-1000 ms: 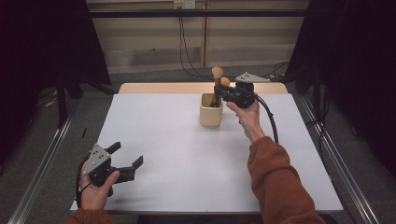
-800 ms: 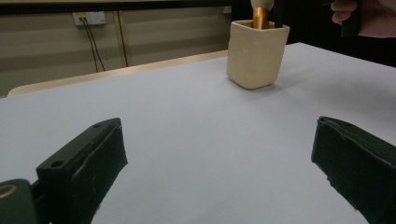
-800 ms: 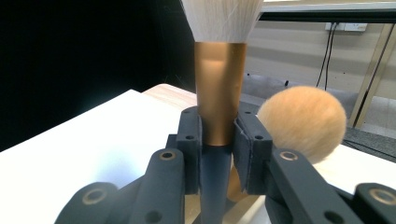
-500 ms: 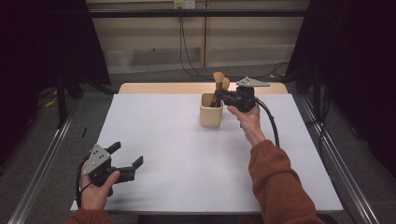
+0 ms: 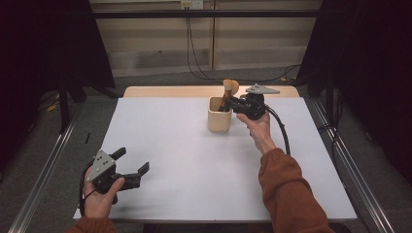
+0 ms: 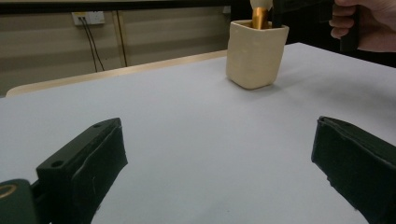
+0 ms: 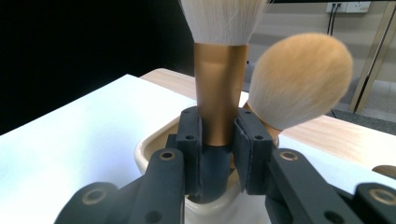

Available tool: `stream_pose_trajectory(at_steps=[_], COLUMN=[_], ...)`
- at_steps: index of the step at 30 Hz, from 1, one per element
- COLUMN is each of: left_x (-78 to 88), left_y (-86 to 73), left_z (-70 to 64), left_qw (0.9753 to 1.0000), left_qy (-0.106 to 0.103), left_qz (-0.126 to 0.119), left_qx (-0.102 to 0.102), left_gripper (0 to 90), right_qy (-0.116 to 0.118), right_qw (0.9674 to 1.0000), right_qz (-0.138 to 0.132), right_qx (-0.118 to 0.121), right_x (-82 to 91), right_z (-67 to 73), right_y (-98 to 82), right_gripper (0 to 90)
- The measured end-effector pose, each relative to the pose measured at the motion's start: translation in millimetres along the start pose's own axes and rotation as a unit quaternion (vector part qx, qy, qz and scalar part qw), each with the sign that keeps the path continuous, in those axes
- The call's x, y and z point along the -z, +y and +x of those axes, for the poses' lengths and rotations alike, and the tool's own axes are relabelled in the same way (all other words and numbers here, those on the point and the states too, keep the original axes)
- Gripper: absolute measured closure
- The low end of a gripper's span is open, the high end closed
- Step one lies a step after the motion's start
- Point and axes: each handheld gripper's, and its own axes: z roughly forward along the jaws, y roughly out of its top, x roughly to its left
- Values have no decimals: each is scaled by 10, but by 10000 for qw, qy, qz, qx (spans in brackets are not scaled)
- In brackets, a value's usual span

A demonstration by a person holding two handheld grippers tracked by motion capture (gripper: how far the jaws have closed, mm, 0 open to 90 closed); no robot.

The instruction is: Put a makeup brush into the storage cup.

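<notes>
White rectangular tabletop (image 5: 194, 160) with a pale wooden far edge, dark curtains at both sides. Near left corner: left gripper (image 5: 132, 171), jaws spread wide and empty, resting low over the surface. Far centre: cream ceramic holder (image 5: 219, 114) with a tan-bristled brush (image 7: 299, 79) inside. Just right: right gripper (image 7: 217, 135), clamped on the gold ferrule of a white-bristled brush (image 7: 220, 93) above the holder's mouth.

White-topped table (image 5: 194, 165) with pale wooden far edge; cream square cup (image 5: 219, 115) standing near far edge
</notes>
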Motion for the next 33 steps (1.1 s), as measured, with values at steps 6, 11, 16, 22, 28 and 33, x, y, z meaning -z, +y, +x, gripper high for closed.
stream_pose_trajectory(at_steps=[6,11,16,22,28,33], left_x=[-3,-3,-5,-3,-6,-4], left_y=[-1,-1,-1,-1,-1,-2], left_z=[-2,0,-2,1,-3,-3], left_qw=[10000,10000,10000,10000,10000,10000], left_qy=[-17,-14,-18,-39,-35,-29], left_qz=[7,8,8,-1,2,3], left_qx=[18,17,19,19,19,21], left_gripper=[27,27,27,26,26,26], right_qy=[44,28,53,54,11,-35], right_qw=[10000,9999,9999,9998,9999,9999], right_qz=[45,110,142,152,139,116], right_qx=[-5,-59,-57,-75,-64,-84], right_x=[-12,-22,-29,-28,-11,19], right_z=[10,-17,-8,-13,-19,-22], right_y=[-40,-84,-109,-110,-106,-100], right_gripper=[742,742,742,738,694,628])
